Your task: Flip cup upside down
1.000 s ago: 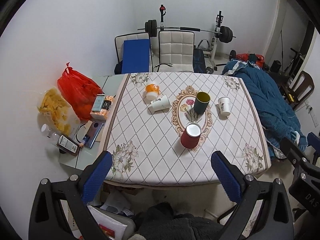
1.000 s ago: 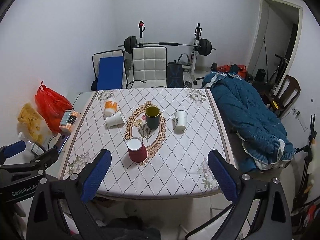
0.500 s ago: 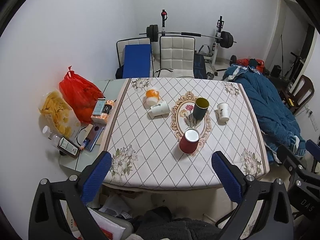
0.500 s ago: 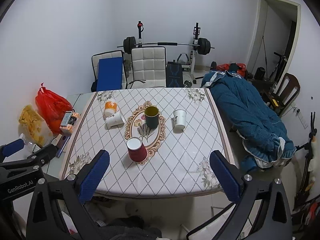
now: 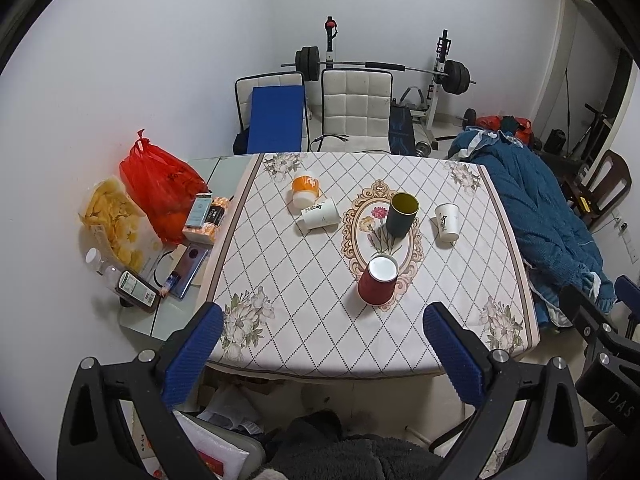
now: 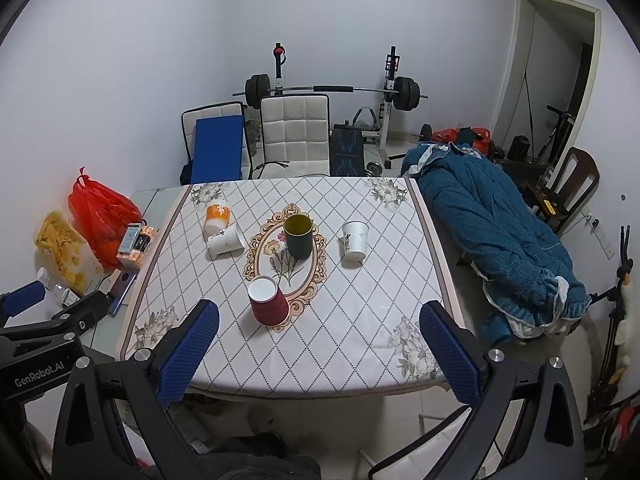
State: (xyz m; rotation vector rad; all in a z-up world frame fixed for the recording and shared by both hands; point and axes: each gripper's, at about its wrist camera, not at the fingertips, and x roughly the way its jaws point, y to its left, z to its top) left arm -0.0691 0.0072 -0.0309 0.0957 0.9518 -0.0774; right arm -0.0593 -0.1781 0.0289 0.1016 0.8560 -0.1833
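Note:
Several cups stand on the patterned tablecloth [image 5: 304,280]. A dark green cup [image 5: 401,215] [image 6: 298,236] stands upright, mouth up, at the centre. A red cup [image 5: 377,285] [image 6: 269,300] stands upside down nearer me. A white cup [image 5: 447,222] [image 6: 354,240] stands to the right. A white cup [image 5: 319,213] [image 6: 226,239] lies on its side, an orange cup [image 5: 304,190] [image 6: 217,217] behind it. My left gripper [image 5: 322,354] and right gripper [image 6: 318,354] are open, empty, held above the table's near edge.
A red bag [image 5: 160,188], a snack bag [image 5: 114,224], a phone [image 5: 186,266] and bottles sit on a glass side table at left. A blue quilt [image 6: 492,232] lies at right. White chairs [image 6: 294,136] and a barbell rack stand behind.
Both grippers have pulled back and up a little, so the table looks slightly farther. The cups have not moved.

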